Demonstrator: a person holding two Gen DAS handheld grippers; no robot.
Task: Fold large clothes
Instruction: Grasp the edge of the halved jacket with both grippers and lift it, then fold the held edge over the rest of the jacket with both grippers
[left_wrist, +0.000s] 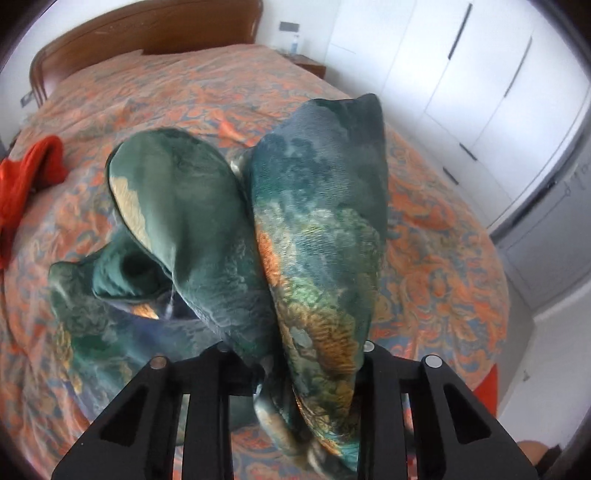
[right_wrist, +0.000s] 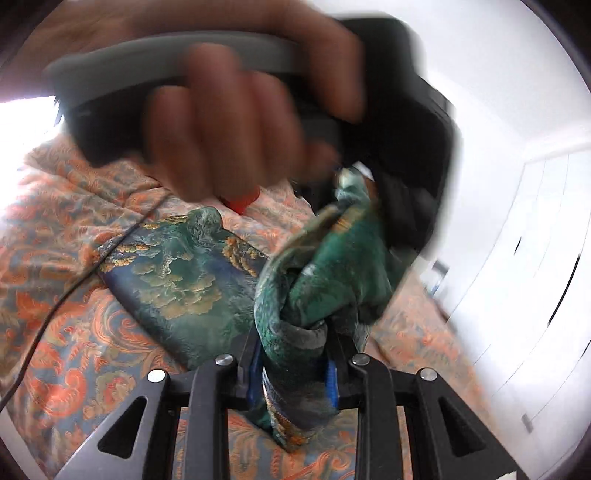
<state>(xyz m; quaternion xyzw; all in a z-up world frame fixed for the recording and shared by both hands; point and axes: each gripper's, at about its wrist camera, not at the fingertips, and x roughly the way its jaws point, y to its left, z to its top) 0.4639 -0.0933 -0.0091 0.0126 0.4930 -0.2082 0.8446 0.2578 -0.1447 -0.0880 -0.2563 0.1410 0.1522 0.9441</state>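
Left gripper (left_wrist: 295, 373) clenched on a bunched fold of the green, gold-patterned satiny garment (left_wrist: 317, 229), which balloons up and ahead of its fingers. Right gripper (right_wrist: 293, 363) likewise pinches a twisted rope of the same cloth. The rest trails down-left onto the orange paisley bedspread (right_wrist: 74, 332). The two grippers sit close together; judged next: spread them apart.

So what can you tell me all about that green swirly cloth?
The green cloth is a soft, slightly shiny fabric printed with teal, blue and gold-orange cloud-like patches. It is crumpled, not folded. The left claw pinches a bunched part, so two puffy lobes stick up in front of it. The right claw grips another bunched part. The rest trails down and lies spread on the orange flowered bedspread.
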